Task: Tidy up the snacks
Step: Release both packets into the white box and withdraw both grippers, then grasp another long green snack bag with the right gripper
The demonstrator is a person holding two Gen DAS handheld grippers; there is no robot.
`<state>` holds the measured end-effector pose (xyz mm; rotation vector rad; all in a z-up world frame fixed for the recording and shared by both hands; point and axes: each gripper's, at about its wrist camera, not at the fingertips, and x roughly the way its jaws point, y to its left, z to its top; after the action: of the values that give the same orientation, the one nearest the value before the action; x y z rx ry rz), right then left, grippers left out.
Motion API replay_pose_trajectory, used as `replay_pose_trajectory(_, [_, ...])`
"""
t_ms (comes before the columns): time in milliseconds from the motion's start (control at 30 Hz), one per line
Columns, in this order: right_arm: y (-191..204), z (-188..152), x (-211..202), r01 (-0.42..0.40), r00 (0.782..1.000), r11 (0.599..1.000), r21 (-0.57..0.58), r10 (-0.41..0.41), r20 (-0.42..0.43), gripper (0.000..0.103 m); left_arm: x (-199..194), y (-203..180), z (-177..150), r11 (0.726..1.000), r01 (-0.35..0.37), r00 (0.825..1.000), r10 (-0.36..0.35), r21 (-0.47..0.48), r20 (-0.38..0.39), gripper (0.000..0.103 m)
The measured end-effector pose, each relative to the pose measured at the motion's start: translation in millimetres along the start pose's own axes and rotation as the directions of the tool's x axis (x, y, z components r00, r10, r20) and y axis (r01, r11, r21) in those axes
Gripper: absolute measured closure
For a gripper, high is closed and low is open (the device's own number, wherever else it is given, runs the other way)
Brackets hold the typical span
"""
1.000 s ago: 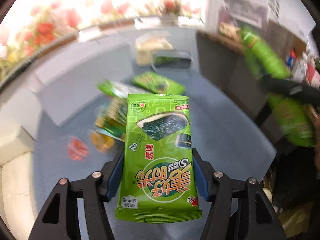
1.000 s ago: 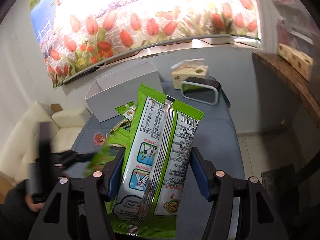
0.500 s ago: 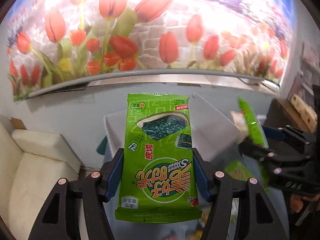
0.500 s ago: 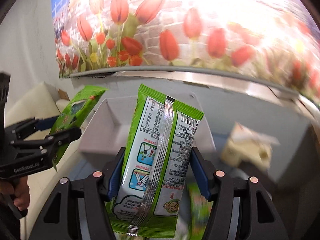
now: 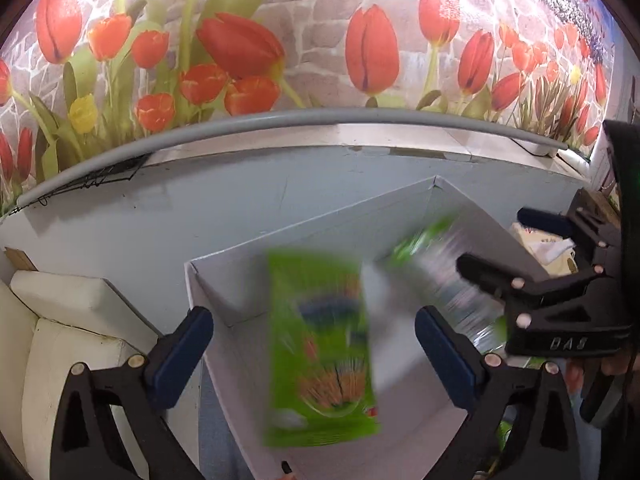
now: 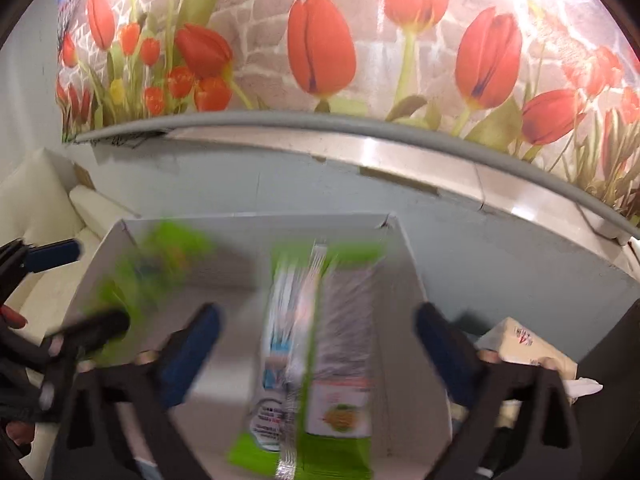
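My left gripper (image 5: pixel 312 320) hangs over an open white box (image 5: pixel 224 292), its jaws opening. A green seaweed packet (image 5: pixel 320 352) is blurred between the blue pads, free of both and dropping into the box. In the right wrist view my right gripper (image 6: pixel 318 316) is opening as well. Its green packet (image 6: pixel 316 360), back side up, falls loose toward the box (image 6: pixel 248 240). Each view shows the other gripper: the right gripper (image 5: pixel 508 248) at the box's right end, the left gripper (image 6: pixel 80 290) at its left end with the blurred packet (image 6: pixel 156 272).
The box stands against a grey-blue wall under a ledge and a tulip mural. A white sofa (image 5: pixel 60 320) lies left of the box. A tissue pack (image 6: pixel 528 348) sits at its right. A person's fingers (image 6: pixel 12 316) hold the left gripper's handle.
Both grippers swung from the table to above the white box. Their jaws have spread wide and both green packets have left the pads and are dropping.
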<state>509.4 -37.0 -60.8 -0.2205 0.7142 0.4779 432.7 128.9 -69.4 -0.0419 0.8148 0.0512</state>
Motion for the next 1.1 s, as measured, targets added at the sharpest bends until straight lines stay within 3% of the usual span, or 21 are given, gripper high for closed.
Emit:
replay_pose_trajectory(233, [-3.3,-2.1,-12.2,0.011,0.999,1.000,0.024,-0.012,0.040,0.000,-0.8,2.3,-3.6,1.000,-0.007,1.000,0.007,0.006,-0.004,0.000])
replay_pose_trajectory(467, [5.5,-11.3,-34.7,0.032,0.996,0.999,0.010,-0.032,0.080,0.000,-26.7,-7.9,-11.1,0.998,-0.052,0.997,0.051,0.021,0.054,0.000])
replay_pose_trajectory(600, [11.3,-31.1,-73.6,0.006,0.994,1.000,-0.017,-0.004,0.108,0.000,-58.4,-11.8,-23.9,0.998,-0.057,0.994,0.054,0.030,0.095,0.000])
replay_pose_trajectory(700, [16.4,-54.2,-112.6,-0.027,0.990,0.999,-0.021,0.030,0.135,0.000,-92.0,-21.7,-42.8,0.991,-0.102,0.984,0.087,0.089,0.153,0.000])
replay_pose_trajectory(767, [21.5,-70.8,-144.0,-0.041,0.984,0.999,-0.035,0.047,0.171,0.000,-117.0,-26.0,-60.3,0.994,-0.060,0.983,0.043,0.094,0.179,0.000])
replay_pose_trajectory(867, [26.7,-92.2,-185.9,-0.002,0.975,1.000,-0.026,0.007,0.222,0.000,-145.7,-34.9,-85.0,0.994,0.002,0.984,-0.021,0.107,0.179,0.000])
replay_pose_trajectory(933, [26.5,-108.2,-211.3,-0.042,0.969,0.999,-0.016,0.045,0.244,0.000,-162.3,-42.9,-100.2,0.991,0.016,0.982,-0.040,0.130,0.182,0.000])
replay_pose_trajectory(1100, [27.8,-150.7,-234.2,-0.078,0.973,0.993,-0.088,0.095,0.208,0.000,-216.3,-59.2,-150.1,0.982,0.092,0.973,-0.123,0.163,0.197,0.000])
